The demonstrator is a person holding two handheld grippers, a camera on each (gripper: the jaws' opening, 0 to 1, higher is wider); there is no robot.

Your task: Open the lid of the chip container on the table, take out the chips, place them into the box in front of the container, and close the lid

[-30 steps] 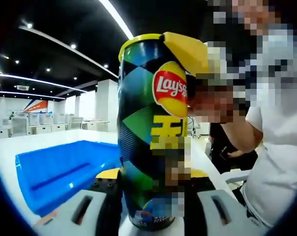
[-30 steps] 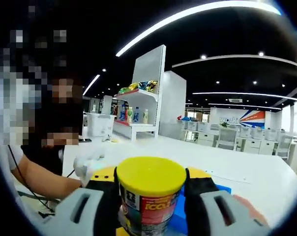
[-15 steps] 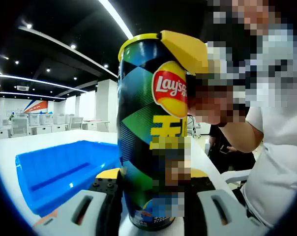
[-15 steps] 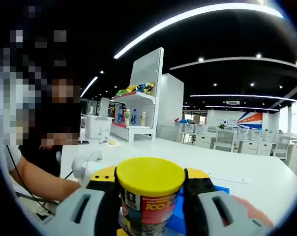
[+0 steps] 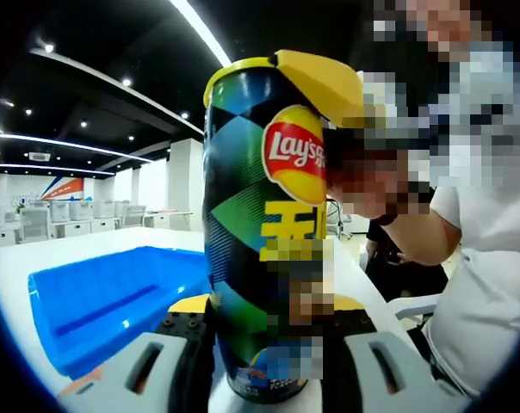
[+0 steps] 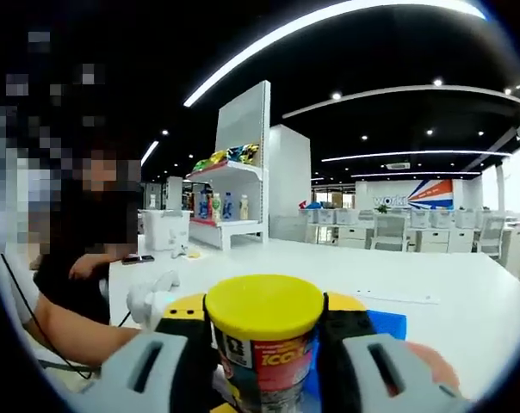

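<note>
**Can held low, lid held at top – both ends gripped**

Left gripper view: left gripper (image 5: 264, 361) has its jaws closed in on the base of the can (image 5: 260, 241), which stands upright on the white table (image 5: 88, 245). Yellow lid (image 5: 316, 82) sits at the top, w/ the right gripper's yellow jaw tip against it. Judgement: thin-walled tube, light, prob. slick printed skin; squeeze too hard and it dents and the chips inside break. Low hold steadies it well; firm, not crushing. Blue box (image 5: 114, 301) lies just beside the can on the table, open side up. A person in a white shirt (image 5: 484, 284) is close on the other side – elbow room is tight there.

Right gripper view: right gripper (image 6: 264, 344) has its jaws closed around the lid (image 6: 264, 305), can label visible below it. Lid looks like flexible plastic; judgement: peels off better w/ a tilt than a straight pull. Blue box edge (image 6: 385, 323) shows behind. Shelf w/ bottles (image 6: 230, 202) and desks are well apart, no obstacle.
</note>
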